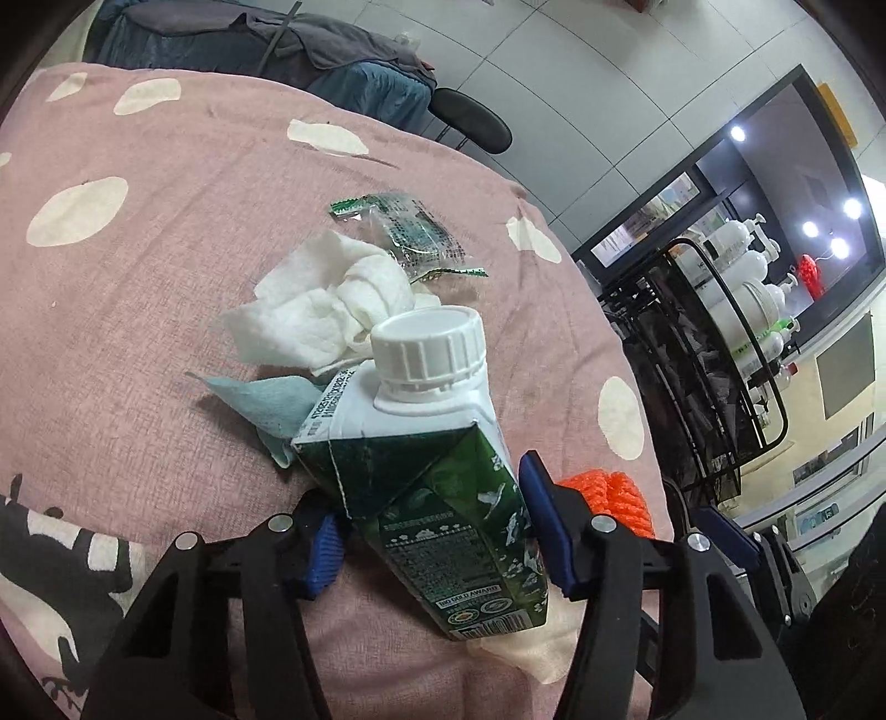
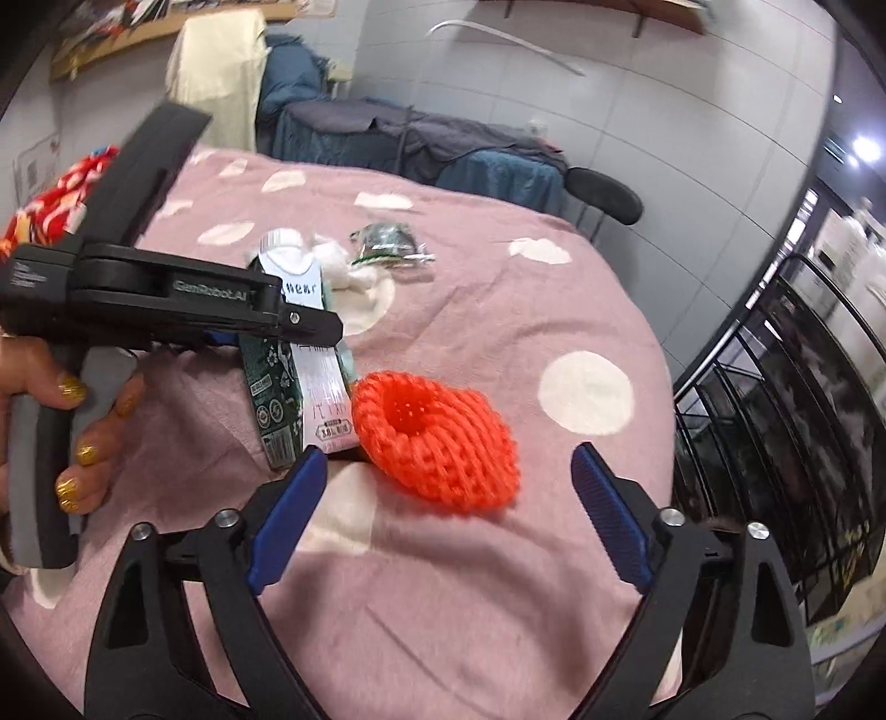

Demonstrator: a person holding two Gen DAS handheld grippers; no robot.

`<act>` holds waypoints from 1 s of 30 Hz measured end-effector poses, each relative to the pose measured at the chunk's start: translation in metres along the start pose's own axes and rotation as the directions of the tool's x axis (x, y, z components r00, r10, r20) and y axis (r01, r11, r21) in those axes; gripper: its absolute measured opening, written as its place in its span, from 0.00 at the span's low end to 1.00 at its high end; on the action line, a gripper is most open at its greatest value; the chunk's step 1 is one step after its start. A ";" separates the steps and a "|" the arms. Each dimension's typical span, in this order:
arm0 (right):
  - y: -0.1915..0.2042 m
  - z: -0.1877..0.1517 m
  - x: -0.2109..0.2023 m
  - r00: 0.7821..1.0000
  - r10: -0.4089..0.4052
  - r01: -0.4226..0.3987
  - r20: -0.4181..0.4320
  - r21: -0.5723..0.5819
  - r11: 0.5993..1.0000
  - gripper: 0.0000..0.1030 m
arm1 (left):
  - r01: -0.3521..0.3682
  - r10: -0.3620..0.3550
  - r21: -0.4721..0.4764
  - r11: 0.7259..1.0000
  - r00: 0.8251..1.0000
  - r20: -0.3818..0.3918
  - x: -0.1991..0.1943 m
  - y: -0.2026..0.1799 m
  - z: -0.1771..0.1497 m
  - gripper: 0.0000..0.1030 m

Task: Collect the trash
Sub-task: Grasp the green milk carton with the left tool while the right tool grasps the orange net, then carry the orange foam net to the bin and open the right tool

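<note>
Where the pink blanket (image 1: 166,232) with its pale spots covers the bed, the trash lies in a loose group near the bed's right edge. A green drink carton (image 1: 443,498) with a white screw cap (image 1: 426,349) stands tilted between the blue pads of the left gripper (image 1: 437,531); the right pad lies against the carton's side, the left pad sits just beside it, and the pictures do not settle whether the carton is truly pinched. Just beyond the carton lie a crumpled white tissue (image 1: 326,310) and a pale blue scrap (image 1: 266,404), touching each other, and past them, toward the far edge, a clear green-printed wrapper (image 1: 410,232). An orange foam net (image 2: 437,437) lies on the blanket just right of the carton, near the right edge. The right gripper (image 2: 443,515) hovers over the near side of the net with its jaws spread wide, one pad on either side and neither touching it. In the right wrist view a hand (image 2: 66,432) grips the left gripper's handle at the left.

Off the bed's right edge a black wire rack (image 1: 709,387) stands close, with white pump bottles (image 1: 747,288) behind it. Beyond the far edge stand a black stool (image 1: 470,119) and a second bed under blue and grey covers (image 1: 310,50), against a white panelled wall (image 1: 609,83). The middle and left of the blanket lie open.
</note>
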State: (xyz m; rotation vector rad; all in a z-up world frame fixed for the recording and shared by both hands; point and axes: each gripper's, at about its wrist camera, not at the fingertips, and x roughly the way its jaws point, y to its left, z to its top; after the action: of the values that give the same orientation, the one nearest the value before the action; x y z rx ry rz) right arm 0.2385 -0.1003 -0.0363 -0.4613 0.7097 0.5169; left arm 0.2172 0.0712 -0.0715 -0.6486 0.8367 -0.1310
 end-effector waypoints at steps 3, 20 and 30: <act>0.004 0.008 0.023 0.998 -0.006 0.004 -0.057 -0.040 0.999 0.61 | 0.010 -0.010 0.002 1.000 1.000 0.008 -0.003 0.000 -0.002 0.53; 0.000 0.004 0.013 0.998 0.059 -0.057 -0.024 0.084 0.995 0.27 | 0.011 -0.018 0.056 0.998 0.992 0.126 -0.055 -0.007 -0.016 0.48; 0.005 -0.002 -0.006 0.997 0.073 -0.074 0.013 0.142 0.987 0.27 | 0.007 -0.023 0.087 0.996 0.981 0.191 -0.083 -0.015 -0.022 0.48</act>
State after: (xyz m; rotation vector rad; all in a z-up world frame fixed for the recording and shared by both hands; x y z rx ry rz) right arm 0.2307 -0.0997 -0.0346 -0.3000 0.7532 0.5328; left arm 0.1474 0.0781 -0.0195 -0.5768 0.6369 -0.1154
